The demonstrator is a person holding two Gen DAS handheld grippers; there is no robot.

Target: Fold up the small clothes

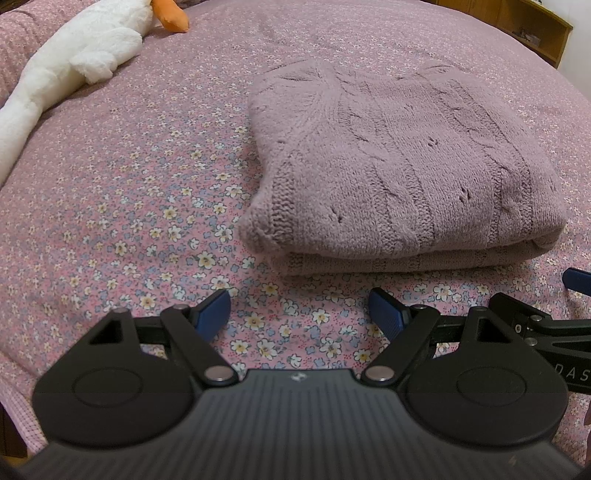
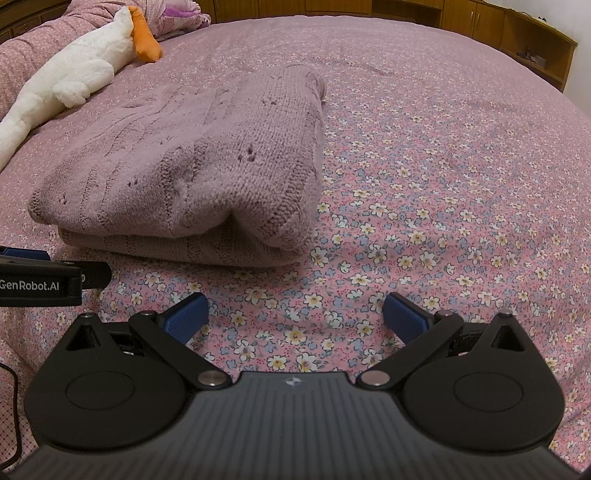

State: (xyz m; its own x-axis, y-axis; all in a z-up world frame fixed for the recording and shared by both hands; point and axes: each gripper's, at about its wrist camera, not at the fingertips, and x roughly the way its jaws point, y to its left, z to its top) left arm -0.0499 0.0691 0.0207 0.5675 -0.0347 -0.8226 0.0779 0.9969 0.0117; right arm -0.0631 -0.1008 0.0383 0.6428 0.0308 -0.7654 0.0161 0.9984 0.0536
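The sweater (image 1: pixel 399 162), a mauve cable-knit one, lies folded into a thick bundle on the bed (image 1: pixel 129 177), in its middle part, on the pink cover with small flowers. Its folded layers show at the near side, one on top of the other, and the top surface is flat with some small holes in the knit. The left claw (image 1: pixel 299 314) is low over the cover just in front of the near edge of the sweater, its two blue fingers (image 1: pixel 212 314) wide apart and holding nothing; it does not touch the sweater. The right claw (image 2: pixel 295 319) is beside it, near the right near corner of the bundle, also with its fingers (image 2: pixel 404 319) spread apart and with only the flowered cover between them. In the right wrist view the sweater (image 2: pixel 192 162) is to the left and ahead, and a part of the left claw comes in from the left edge of the view. A white plush goose (image 2: pixel 74 85) with an orange beak lies along the far left side of the bed, well apart from the sweater. Wooden cabinets (image 2: pixel 498 26) stand behind the far edge of the bed.
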